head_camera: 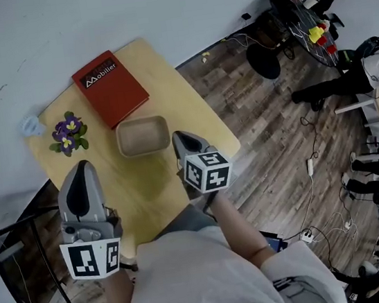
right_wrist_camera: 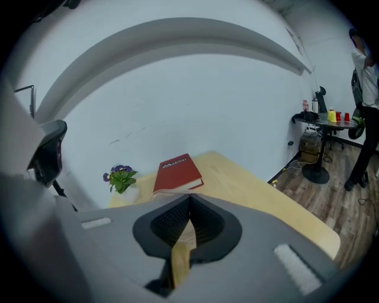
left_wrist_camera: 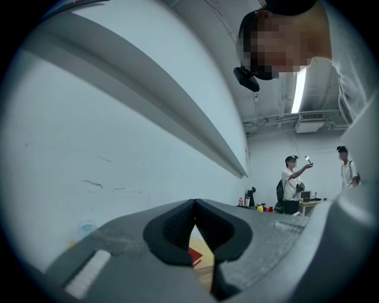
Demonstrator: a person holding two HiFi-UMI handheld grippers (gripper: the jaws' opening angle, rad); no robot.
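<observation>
Cool, even light filled the room; a ceiling lamp glared white. A faint, soft shadow lay on the table by the right gripper. Gripper views bowed hard, edges black, near parts blurred.

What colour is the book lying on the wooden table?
Red with white cover lettering: the flat rectangular book, clearest in the head view.
</observation>
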